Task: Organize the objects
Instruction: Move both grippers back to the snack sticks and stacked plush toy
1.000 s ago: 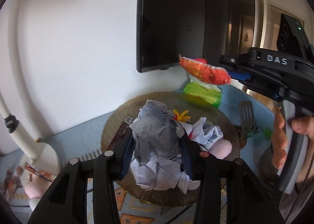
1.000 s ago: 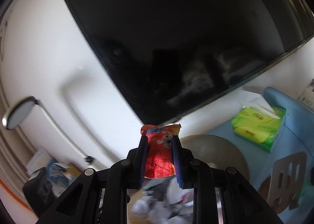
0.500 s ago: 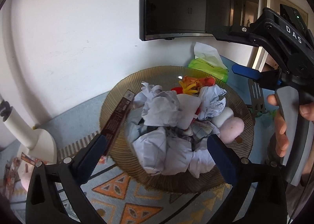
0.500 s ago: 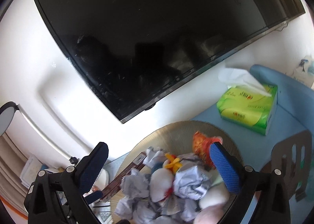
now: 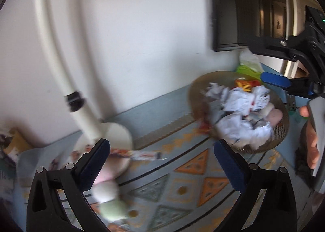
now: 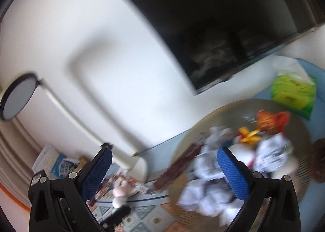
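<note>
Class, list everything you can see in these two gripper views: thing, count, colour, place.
Basket: one, brown woven, on table.
Crumpled paper: several, white, in basket.
Snack packet: one, orange-red, basket's far side.
Tissue pack: one, green, behind basket.
Screen: one, black, on wall.
Lamp: one, cream, left of basket.
Soft toys: several, pink, white, green; near lamp, blurred.
Table mat: one, patterned.
Left gripper: open, empty.
Right gripper: open, empty.
Hand: one, holding right gripper's handle.

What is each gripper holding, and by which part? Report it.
Nothing is held. The left gripper and the right gripper both stand wide open with nothing between their pads; the crumpled paper and orange packet lie in the bowl.
</note>
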`<action>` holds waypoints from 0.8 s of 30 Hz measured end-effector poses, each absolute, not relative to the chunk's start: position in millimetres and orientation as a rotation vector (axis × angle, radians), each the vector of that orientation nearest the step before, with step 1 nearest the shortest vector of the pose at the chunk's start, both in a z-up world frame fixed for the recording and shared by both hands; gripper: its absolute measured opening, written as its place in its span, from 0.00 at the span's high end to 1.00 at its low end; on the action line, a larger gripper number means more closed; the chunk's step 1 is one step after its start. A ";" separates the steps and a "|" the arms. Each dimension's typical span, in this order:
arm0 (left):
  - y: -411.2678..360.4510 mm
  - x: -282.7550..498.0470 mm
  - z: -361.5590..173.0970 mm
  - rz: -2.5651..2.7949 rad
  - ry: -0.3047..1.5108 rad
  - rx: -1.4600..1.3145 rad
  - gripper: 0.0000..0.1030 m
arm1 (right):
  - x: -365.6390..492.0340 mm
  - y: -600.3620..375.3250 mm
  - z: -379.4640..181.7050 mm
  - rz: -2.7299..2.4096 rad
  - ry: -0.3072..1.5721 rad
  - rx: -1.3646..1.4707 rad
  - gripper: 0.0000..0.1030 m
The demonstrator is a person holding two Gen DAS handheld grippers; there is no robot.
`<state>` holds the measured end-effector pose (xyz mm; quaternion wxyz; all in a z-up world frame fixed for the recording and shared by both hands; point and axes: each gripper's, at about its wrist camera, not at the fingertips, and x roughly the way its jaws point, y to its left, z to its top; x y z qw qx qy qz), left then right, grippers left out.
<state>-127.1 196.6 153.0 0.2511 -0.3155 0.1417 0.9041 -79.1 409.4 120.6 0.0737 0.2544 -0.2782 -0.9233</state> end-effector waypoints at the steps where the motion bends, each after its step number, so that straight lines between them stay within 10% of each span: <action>1: 177.7 -130.3 153.2 2.489 0.388 -0.867 0.00 | -80.6 396.8 120.9 -2.757 -0.815 0.771 0.00; 19: 11.0 -188.7 69.8 2.684 0.559 -0.878 0.01 | -130.3 179.3 -9.2 -2.559 -0.233 1.249 0.00; 24: 19.7 -217.9 45.0 2.599 0.711 -0.968 0.18 | -140.2 164.4 -22.7 -2.581 -0.185 1.250 0.00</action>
